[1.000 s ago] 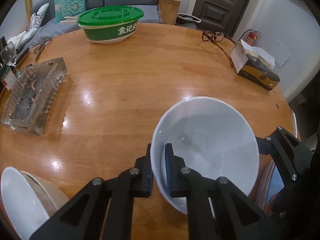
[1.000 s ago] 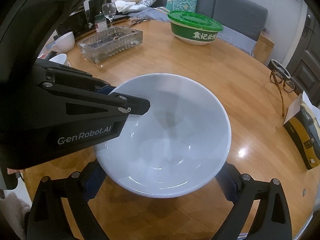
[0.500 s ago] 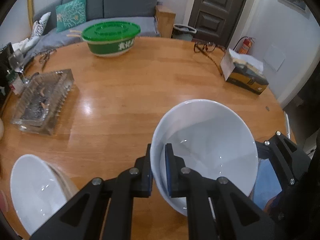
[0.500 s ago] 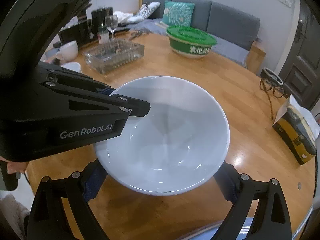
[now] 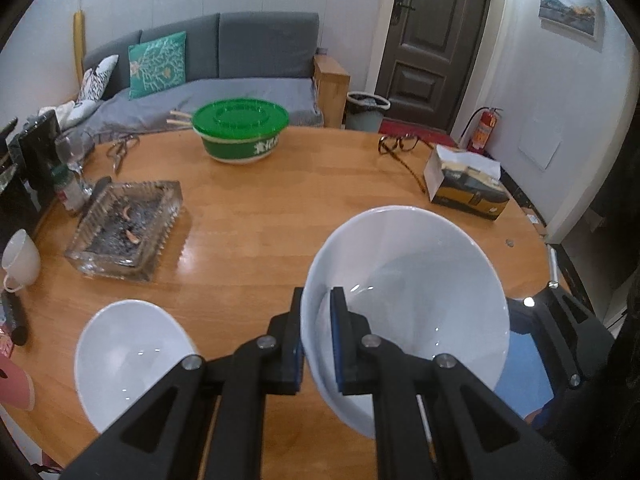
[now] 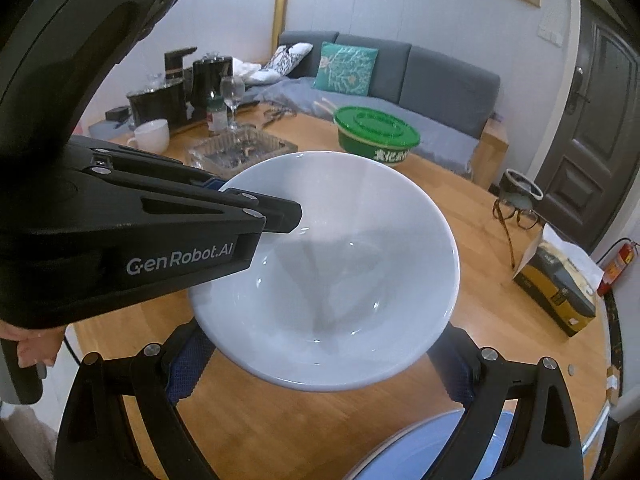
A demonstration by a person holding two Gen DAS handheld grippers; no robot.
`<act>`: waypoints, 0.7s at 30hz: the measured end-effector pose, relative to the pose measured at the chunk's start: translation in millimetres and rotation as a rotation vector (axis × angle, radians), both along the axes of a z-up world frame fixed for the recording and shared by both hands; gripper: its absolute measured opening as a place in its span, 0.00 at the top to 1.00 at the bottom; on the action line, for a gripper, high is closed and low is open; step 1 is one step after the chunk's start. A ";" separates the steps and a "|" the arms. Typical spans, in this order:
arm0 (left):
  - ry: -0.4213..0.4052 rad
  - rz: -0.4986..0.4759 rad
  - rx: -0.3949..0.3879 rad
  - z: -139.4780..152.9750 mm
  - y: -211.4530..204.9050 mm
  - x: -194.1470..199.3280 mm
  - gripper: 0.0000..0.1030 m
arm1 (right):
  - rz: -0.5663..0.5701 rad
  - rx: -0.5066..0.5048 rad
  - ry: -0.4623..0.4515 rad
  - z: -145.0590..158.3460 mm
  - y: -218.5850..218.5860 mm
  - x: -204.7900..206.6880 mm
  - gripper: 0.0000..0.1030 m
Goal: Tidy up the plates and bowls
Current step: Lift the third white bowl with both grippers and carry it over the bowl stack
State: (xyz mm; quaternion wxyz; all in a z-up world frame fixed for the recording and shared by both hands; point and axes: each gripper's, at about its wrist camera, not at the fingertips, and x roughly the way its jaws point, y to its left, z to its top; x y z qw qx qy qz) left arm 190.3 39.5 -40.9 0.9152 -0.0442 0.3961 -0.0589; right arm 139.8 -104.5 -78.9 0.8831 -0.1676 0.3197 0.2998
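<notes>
My left gripper (image 5: 316, 336) is shut on the near rim of a white bowl (image 5: 412, 288) and holds it up above the round wooden table (image 5: 256, 216). The same bowl (image 6: 340, 272) fills the right wrist view, with the left gripper's fingers (image 6: 276, 210) clamped on its left rim. My right gripper (image 6: 320, 360) is open, its fingers spread wide on either side under the bowl; whether they touch it I cannot tell. A second white bowl (image 5: 128, 356) sits on the table at lower left. A blue plate (image 6: 424, 448) lies below the right gripper.
On the table stand a green lidded bowl (image 5: 240, 132), a glass ashtray (image 5: 128, 232), a tissue box (image 5: 464, 184), glasses (image 5: 400, 148), a white cup (image 5: 20, 260) and a wine glass (image 5: 74, 152). A sofa and a door are behind.
Both grippers and the white bowl have risen and drawn back from the table; more of the room and the second bowl have come into view.
</notes>
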 end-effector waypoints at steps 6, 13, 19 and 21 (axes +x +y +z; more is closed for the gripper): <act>-0.035 0.016 -0.017 15.9 21.2 -15.7 0.93 | 0.011 0.038 -0.027 17.2 14.4 -17.1 0.10; -0.055 0.059 -0.040 25.8 56.3 -34.3 0.92 | 0.053 0.048 -0.047 28.8 45.2 -32.5 0.10; -0.062 0.095 -0.045 28.7 83.7 -48.3 0.92 | 0.086 0.053 -0.050 30.8 67.9 -38.7 0.10; -0.059 0.108 -0.053 27.5 92.9 -52.0 0.92 | 0.102 0.051 -0.051 30.0 77.3 -40.5 0.10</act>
